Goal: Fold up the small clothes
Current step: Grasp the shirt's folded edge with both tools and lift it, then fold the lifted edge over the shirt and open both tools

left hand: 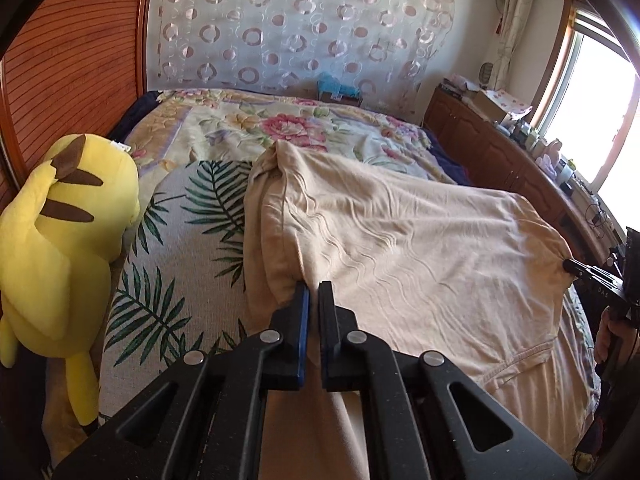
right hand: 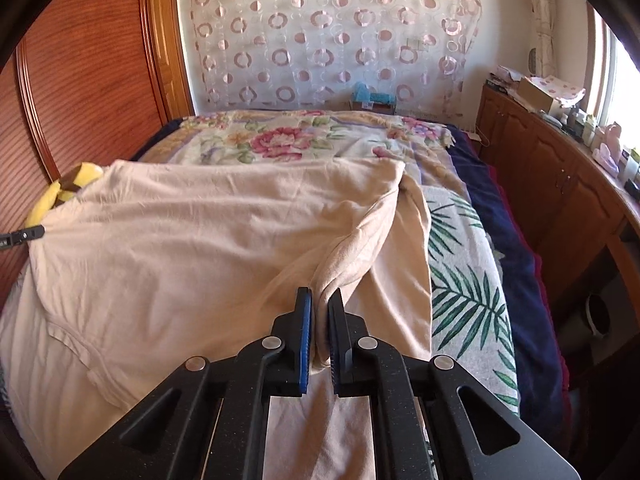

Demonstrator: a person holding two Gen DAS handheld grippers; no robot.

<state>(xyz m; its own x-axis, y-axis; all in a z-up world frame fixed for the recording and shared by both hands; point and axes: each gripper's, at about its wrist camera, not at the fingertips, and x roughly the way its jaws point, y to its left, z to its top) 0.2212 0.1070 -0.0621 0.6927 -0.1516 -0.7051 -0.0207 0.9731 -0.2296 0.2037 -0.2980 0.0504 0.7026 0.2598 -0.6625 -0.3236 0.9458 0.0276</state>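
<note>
Two grippers were engaged at once, one at each side of a pale cream cotton garment (left hand: 400, 240) spread over the leaf-print throw (left hand: 172, 248) on the bed. The left gripper (left hand: 314, 292) had its blue-padded jaws pinched shut on a bunched edge of the cloth; the right gripper (right hand: 320, 300) was likewise clamped on a twisted roll of the same fabric at the opposite side. In the left wrist view the right tool appeared at the far right edge, with a hand (left hand: 608, 332) on its handle.

Between the two grips the cloth ran taut and looked raised off the bedding, while the rest draped down onto the throw. A hemmed edge (right hand: 80, 352) lay loose near the front of the bed.

Judgement: the step in hand was the pick-up of one end of the garment, ahead of a fold. The next move would call for both tools to travel together, keeping the held edge level and stretched, then carrying it across to meet the opposite edge before release. Uneven travel would skew the fold.

A yellow plush toy (left hand: 64, 240) sat just beside the throw on the left; it was clear of the cloth.
</note>
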